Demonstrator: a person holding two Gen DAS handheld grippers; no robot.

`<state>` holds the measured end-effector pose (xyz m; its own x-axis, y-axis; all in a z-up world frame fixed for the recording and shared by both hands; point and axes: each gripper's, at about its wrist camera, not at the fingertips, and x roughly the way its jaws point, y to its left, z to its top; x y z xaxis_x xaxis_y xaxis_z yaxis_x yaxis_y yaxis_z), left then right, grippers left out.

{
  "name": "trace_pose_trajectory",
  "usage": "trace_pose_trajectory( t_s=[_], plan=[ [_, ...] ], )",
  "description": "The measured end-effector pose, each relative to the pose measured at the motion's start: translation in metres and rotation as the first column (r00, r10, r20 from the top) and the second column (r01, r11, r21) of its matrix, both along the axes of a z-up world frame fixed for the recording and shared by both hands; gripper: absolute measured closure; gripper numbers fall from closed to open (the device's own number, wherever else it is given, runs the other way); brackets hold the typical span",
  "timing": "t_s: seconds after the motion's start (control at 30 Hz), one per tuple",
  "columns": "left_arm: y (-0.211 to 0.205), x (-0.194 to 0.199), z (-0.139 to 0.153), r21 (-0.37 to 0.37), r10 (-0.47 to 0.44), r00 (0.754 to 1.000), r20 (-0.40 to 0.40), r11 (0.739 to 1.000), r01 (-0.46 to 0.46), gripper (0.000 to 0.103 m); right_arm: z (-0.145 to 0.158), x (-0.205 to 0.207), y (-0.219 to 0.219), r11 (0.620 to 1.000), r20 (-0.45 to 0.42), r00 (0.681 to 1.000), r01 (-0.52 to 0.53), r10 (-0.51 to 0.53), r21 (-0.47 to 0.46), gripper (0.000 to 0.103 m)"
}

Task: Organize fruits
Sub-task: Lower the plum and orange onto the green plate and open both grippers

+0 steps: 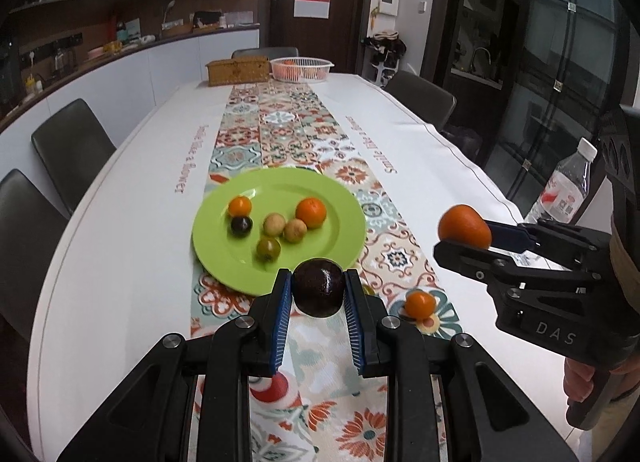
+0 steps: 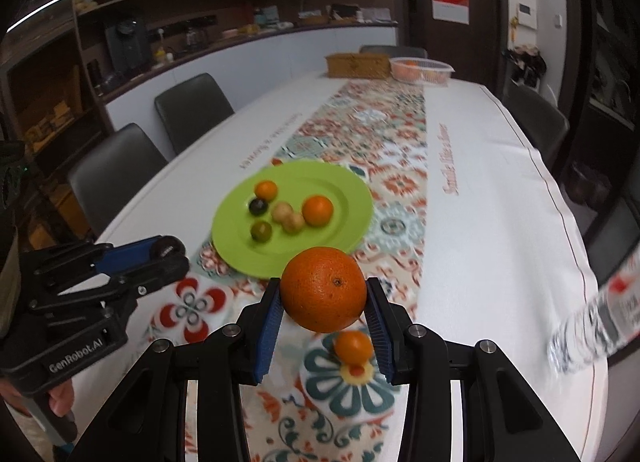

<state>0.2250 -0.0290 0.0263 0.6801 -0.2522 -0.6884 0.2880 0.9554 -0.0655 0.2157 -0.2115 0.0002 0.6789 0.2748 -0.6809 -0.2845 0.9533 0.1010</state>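
My left gripper (image 1: 318,292) is shut on a dark purple fruit (image 1: 318,286) and holds it just above the near rim of the green plate (image 1: 336,197). My right gripper (image 2: 323,296) is shut on a large orange (image 2: 323,294) and holds it above the table runner, to the right of the plate (image 2: 352,189). The plate holds several small fruits: two oranges, two tan ones, a green one and a dark one. A small orange (image 1: 420,304) lies loose on the runner below the right gripper; it also shows in the right wrist view (image 2: 353,348).
A water bottle (image 1: 566,185) stands at the table's right edge. A woven basket (image 1: 238,69) and a white basket with fruit (image 1: 302,69) stand at the far end. Dark chairs (image 1: 70,149) line both sides of the table.
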Motion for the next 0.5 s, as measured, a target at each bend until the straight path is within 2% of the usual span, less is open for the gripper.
trace_pose_trajectory(
  t_s=[0.33, 0.5],
  plan=[
    [0.007, 0.028, 0.014, 0.016, -0.010, 0.998, 0.061, 1.000, 0.009, 0.077, 0.009, 0.045, 0.020, 0.999, 0.004, 0.999, -0.051, 0.050, 0.018, 0.061],
    [0.013, 0.053, 0.014, -0.006, -0.014, 0.998, 0.063, 1.000, 0.014, 0.077, 0.013, 0.067, 0.026, 0.998, 0.015, 0.998, -0.064, 0.064, 0.008, 0.061]
  ],
)
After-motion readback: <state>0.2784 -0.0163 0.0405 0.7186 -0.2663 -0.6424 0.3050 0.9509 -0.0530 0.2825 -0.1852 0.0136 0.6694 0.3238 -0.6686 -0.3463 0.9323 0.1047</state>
